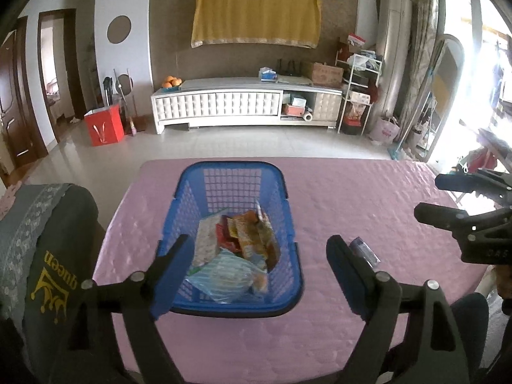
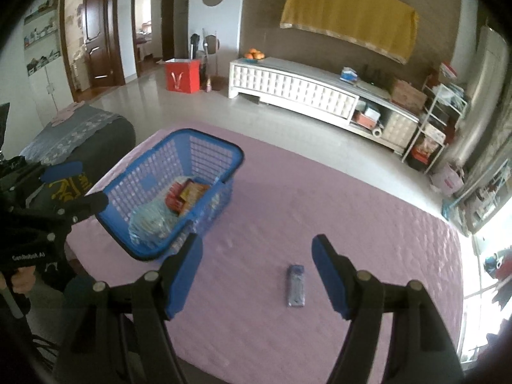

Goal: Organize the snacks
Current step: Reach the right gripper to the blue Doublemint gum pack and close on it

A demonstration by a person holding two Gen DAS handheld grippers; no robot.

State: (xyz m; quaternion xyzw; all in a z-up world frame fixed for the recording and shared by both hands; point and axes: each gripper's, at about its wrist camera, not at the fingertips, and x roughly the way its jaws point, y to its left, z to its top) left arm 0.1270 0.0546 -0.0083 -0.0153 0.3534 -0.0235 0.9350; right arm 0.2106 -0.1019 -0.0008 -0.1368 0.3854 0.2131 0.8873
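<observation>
One blue plastic basket [image 1: 233,188] stands on the pink-covered worktop [image 1: 352,211], near its far left corner. Inside lie several snack packets [image 1: 246,233]; their exact count cannot be told, since they overlap, with a pale blue striped bag [image 1: 224,272] nearest the front. One small blue wrapped snack bar [image 2: 296,284] lies alone on the cloth, to the right of the basket and well apart from it. The rest of the cloth is bare, wide to the right and to the front; the basket's rim sits close to the worktop's far edge.

The left tongs [image 1: 259,256] are spread with nothing between them, hanging over the basket's near end. The right tongs [image 2: 257,265] are also spread and empty; the snack bar lies beneath their gap, nearer the right finger, untouched.
</observation>
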